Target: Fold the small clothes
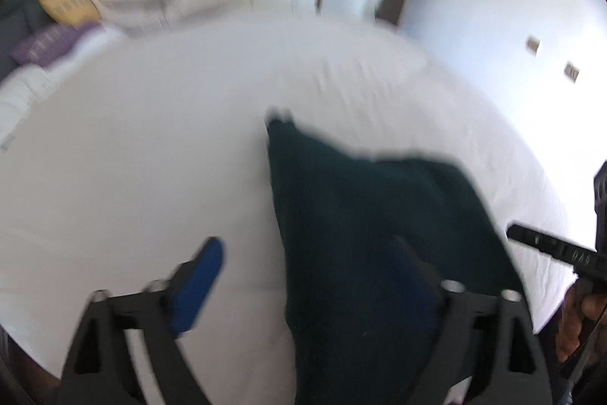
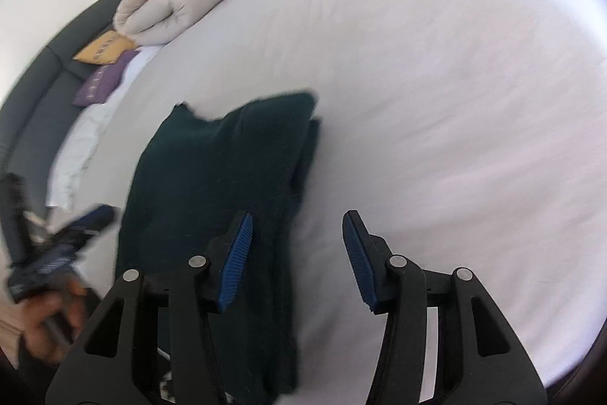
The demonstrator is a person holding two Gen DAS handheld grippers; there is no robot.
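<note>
Holding the fingers (image 1: 201,283) of the left gripper (image 1: 311,253) wide apart and gripping nothing; hanging the right gripper (image 2: 297,219) with its jaws parted too, one pad over cloth, the other over bare sheet, neither one pressing.

Working on a white bed (image 1: 151,139). Seeing a rolled pale duvet (image 2: 170,10) at the far left, by the grey headboard (image 2: 41,93).

Finding the dark green garment (image 2: 212,169) lying flat at the near side of the bed, under both grippers, with doubled layers along its right edge. Judging at least one fold as made, and probably needing one more fold and some smoothing.

Noticing a yellow cushion (image 2: 104,50) and a purple cushion (image 2: 100,84) near the duvet.

Finding no basket, box or other container for the clothes.
</note>
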